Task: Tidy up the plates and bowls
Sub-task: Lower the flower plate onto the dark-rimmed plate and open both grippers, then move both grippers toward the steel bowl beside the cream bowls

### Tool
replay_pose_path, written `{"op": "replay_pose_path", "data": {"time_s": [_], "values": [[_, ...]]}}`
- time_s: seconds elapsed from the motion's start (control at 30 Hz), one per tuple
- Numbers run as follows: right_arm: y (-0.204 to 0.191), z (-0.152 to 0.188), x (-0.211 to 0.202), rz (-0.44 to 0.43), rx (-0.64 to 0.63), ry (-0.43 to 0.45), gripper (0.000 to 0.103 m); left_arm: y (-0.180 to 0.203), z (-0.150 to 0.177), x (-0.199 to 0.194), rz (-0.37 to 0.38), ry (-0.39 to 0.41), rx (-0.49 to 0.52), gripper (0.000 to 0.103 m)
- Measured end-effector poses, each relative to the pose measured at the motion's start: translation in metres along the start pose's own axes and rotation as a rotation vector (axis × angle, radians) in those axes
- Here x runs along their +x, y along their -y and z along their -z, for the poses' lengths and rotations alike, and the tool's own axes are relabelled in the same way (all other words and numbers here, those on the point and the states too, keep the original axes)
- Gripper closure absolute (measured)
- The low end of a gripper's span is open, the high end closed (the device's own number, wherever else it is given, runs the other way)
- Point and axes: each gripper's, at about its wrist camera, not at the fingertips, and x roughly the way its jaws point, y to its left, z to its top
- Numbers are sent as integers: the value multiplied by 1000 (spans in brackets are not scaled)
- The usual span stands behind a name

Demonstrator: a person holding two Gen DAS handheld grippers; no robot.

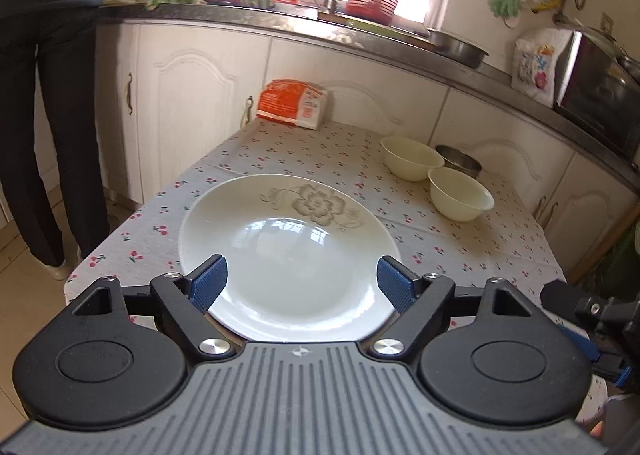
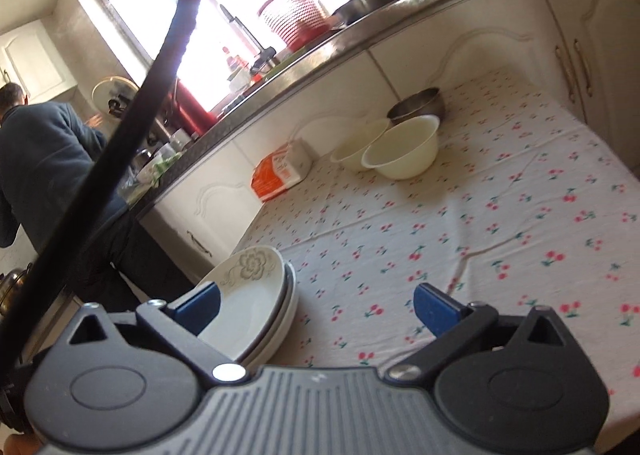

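A white plate with a grey flower pattern [image 1: 288,231] lies on the cherry-print tablecloth [image 1: 256,151], at the near left of the table. My left gripper [image 1: 301,261] hovers over its near half, open, its blue pads [image 1: 210,281] apart from the plate. In the right wrist view the same plate tops a stack of plates [image 2: 260,295]. My right gripper [image 2: 316,289] is open, with its left finger in front of the stack and only cloth between the jaws. Two cream bowls [image 1: 412,157] [image 1: 460,193] and a steel bowl [image 1: 460,161] stand at the far right.
An orange and white packet [image 1: 294,103] lies at the table's far edge against white cabinets. A person in dark clothes [image 1: 48,95] stands at the counter on the left. A black cable [image 2: 160,55] crosses the right wrist view. The floor drops away left of the table.
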Motion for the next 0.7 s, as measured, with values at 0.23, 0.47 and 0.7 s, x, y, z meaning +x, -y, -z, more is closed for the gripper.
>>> {"op": "replay_pose_path", "data": {"time_s": [0.23, 0.47, 0.7], "values": [[13, -10, -33, 50, 15, 78, 1, 38, 6, -19, 40, 10, 111, 0], [24, -28, -67, 126, 28, 155, 1, 71, 6, -33, 88, 31, 213, 0], [28, -50, -89, 164, 31, 211, 1, 91, -3, -28, 150, 34, 259, 0]]}}
